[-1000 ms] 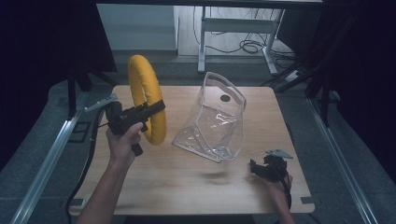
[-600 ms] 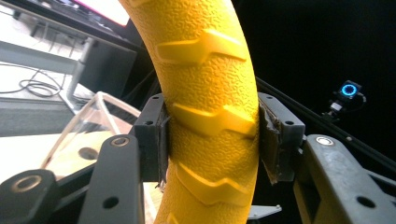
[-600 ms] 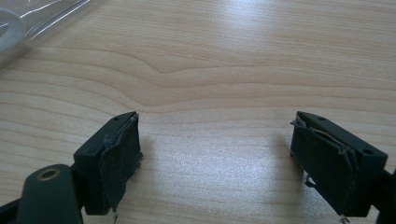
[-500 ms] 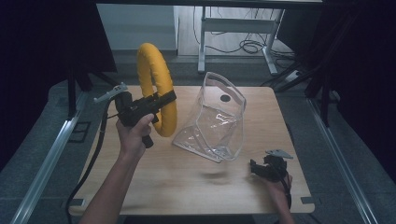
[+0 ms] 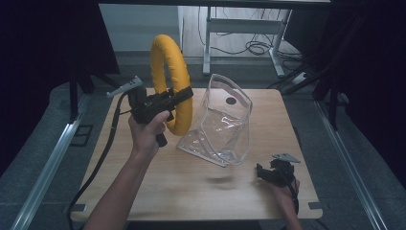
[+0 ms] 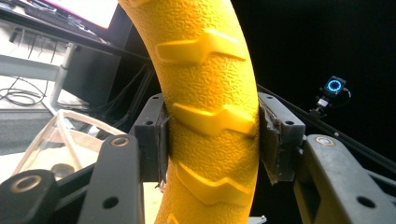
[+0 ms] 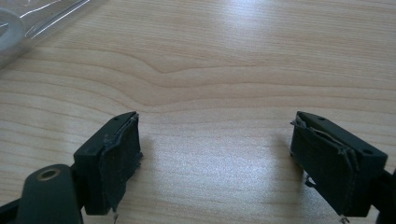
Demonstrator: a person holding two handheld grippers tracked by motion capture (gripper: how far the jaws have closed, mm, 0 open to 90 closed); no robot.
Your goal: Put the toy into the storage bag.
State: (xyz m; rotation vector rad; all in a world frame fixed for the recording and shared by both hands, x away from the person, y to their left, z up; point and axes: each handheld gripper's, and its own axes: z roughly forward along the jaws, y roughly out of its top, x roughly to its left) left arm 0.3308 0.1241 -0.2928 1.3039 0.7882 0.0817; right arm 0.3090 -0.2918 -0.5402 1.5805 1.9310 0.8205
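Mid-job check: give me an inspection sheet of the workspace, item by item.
Surface: wooden table, bare in front.
Job's things: yellow ring held upright off the table; clear bag standing, mouth open.
Clutter: nothing seen.
Grippers: left hand-held gripper clamped on the ring; right hand-held gripper open, low over the table.
Cables: black cable trails from the left gripper.
Surroundings: dark; desk frame behind, floor cables.

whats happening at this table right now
A person works with a claw in each hand. The left claw is clamped on a yellow ring, held upright in the air beside a clear plastic bag standing open on the wooden table. The right claw sits open and empty, low over the table.
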